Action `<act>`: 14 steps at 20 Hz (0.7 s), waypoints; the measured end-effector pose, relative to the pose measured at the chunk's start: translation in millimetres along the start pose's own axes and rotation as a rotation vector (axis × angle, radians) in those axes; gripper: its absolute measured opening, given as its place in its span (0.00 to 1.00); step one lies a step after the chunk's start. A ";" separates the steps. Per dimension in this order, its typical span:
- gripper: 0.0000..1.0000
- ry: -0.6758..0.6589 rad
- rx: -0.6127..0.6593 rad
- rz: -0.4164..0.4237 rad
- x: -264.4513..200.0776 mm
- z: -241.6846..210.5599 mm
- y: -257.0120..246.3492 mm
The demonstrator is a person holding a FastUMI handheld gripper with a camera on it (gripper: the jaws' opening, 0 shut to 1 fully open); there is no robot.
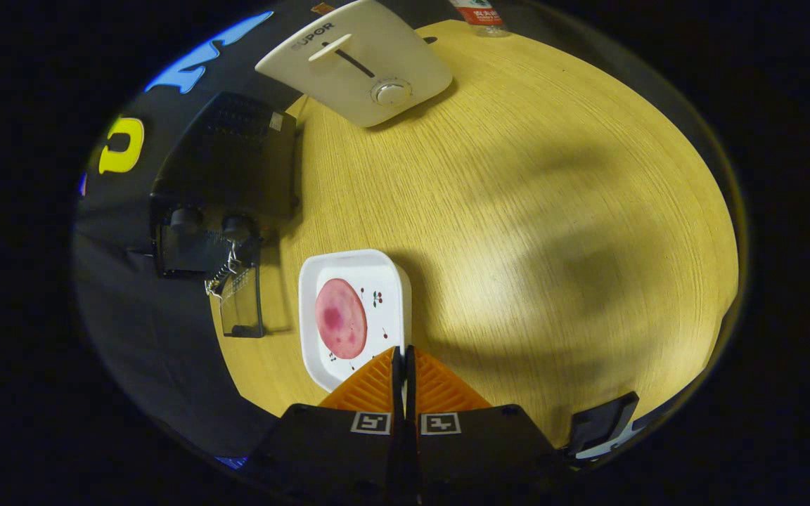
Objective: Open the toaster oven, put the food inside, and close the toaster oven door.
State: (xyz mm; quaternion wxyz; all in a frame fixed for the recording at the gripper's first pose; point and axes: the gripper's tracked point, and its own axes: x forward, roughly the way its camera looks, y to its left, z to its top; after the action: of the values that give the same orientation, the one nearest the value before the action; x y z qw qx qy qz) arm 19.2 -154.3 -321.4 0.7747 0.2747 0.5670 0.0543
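Wood-grain surface (517, 211) under lamp glare, dark booth cloth behind. Left of frame: black toaster oven (226, 176), its glass door (242, 306) looks dropped open toward me, so I judge the opening step done. Lower centre: white tray (391, 281) with a pink round slice of food (340, 318) on it, not yet inside. Bottom centre: my tongs (405, 358) clenched together on nothing, tips over the tray's near edge. Top centre, a white toaster (356, 60). Left to do: load the food, close the door.
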 end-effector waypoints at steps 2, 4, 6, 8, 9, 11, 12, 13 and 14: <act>0.02 -0.012 0.026 0.023 -7.6 2.6 0.2; 0.02 -0.035 0.046 0.045 -13.0 6.2 3.3; 0.02 -0.055 0.070 0.059 -26.5 5.6 7.2; 0.02 -0.075 0.085 0.071 -37.7 4.5 14.3; 0.02 -0.086 0.090 0.077 -42.4 4.2 18.3; 0.02 -0.109 0.097 0.091 -54.1 0.3 30.0; 0.02 -0.119 0.101 0.101 -60.9 -4.1 39.2; 0.02 -0.130 0.104 0.114 -65.7 -8.6 49.0; 0.02 -0.138 0.107 0.129 -71.1 -15.9 59.2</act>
State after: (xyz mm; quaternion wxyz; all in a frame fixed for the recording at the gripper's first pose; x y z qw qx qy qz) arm -6.8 -126.8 -235.5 0.7911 0.3545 0.4955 0.0548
